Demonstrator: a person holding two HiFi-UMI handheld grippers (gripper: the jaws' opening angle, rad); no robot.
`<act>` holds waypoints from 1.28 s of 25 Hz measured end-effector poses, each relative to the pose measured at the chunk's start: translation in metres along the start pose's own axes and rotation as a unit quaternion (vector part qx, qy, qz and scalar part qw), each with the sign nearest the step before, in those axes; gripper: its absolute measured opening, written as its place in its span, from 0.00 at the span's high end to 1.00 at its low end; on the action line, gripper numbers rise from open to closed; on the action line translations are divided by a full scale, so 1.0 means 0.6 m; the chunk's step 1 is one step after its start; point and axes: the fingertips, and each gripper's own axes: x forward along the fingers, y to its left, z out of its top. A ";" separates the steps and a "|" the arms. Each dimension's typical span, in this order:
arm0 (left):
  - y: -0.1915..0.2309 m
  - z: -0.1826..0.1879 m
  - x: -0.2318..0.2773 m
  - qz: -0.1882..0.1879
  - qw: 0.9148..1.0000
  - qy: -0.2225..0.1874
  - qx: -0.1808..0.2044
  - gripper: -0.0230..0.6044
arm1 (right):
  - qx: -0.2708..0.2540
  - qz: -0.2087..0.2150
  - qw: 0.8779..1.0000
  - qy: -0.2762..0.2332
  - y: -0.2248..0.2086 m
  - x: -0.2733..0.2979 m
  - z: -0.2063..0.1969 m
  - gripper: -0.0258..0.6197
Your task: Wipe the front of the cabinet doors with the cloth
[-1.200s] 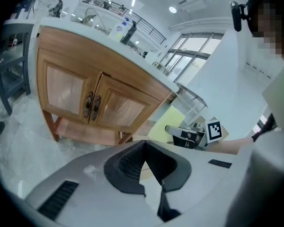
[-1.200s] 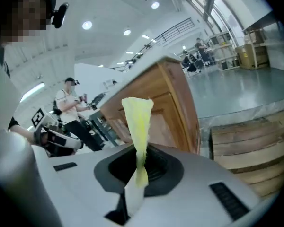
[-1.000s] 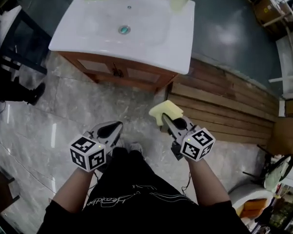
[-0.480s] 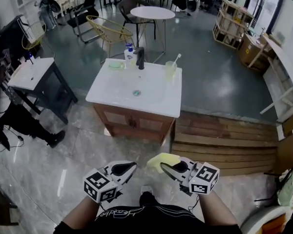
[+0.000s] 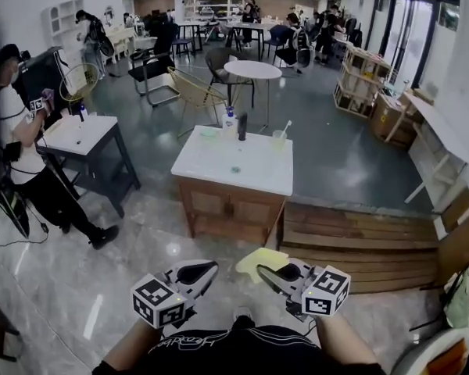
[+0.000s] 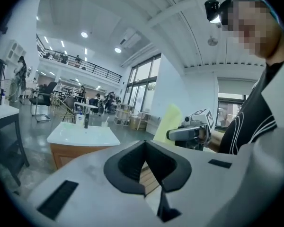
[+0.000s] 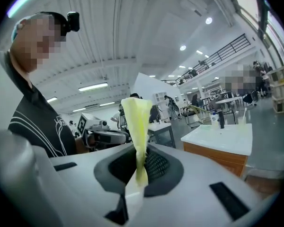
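The wooden cabinet with a white sink top stands a few steps ahead of me, its doors facing me. It also shows in the left gripper view as the cabinet and in the right gripper view as the cabinet. My right gripper is shut on a yellow cloth, held low in front of my body. The cloth stands up from the closed jaws of the right gripper. My left gripper is beside it, shut and holding nothing; the left gripper has its jaws meeting.
A faucet, a bottle and a cup stand on the sink top. Wooden decking lies right of the cabinet. A person stands at the left by a dark table. Chairs and a round table are behind.
The head view has risen from looking steeply down on the sink to looking across the room, and the cabinet now sits farther off. Both grippers stay low, the cloth still held.
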 end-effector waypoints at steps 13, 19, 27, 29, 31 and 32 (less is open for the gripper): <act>-0.066 0.023 -0.123 0.017 0.998 -0.053 -0.005 0.95 | 0.027 0.020 0.999 -0.033 0.130 0.013 0.007 0.90; -0.055 -0.009 -0.134 0.024 0.998 -0.048 -0.027 0.95 | 0.047 0.020 0.998 -0.039 0.136 0.009 -0.019 0.90; -0.043 -0.016 -0.137 0.035 0.998 -0.043 -0.035 0.95 | 0.067 0.030 0.996 -0.042 0.136 0.013 -0.028 0.90; -0.042 -0.016 -0.139 0.037 0.998 -0.042 -0.035 0.95 | 0.066 0.033 0.996 -0.040 0.138 0.018 -0.027 0.90; -0.042 -0.012 -0.139 0.036 0.998 -0.043 -0.033 0.95 | 0.063 0.036 0.996 -0.043 0.138 0.021 -0.021 0.90; -0.042 -0.010 -0.138 0.035 0.998 -0.044 -0.031 0.95 | 0.061 0.037 0.996 -0.044 0.138 0.023 -0.018 0.90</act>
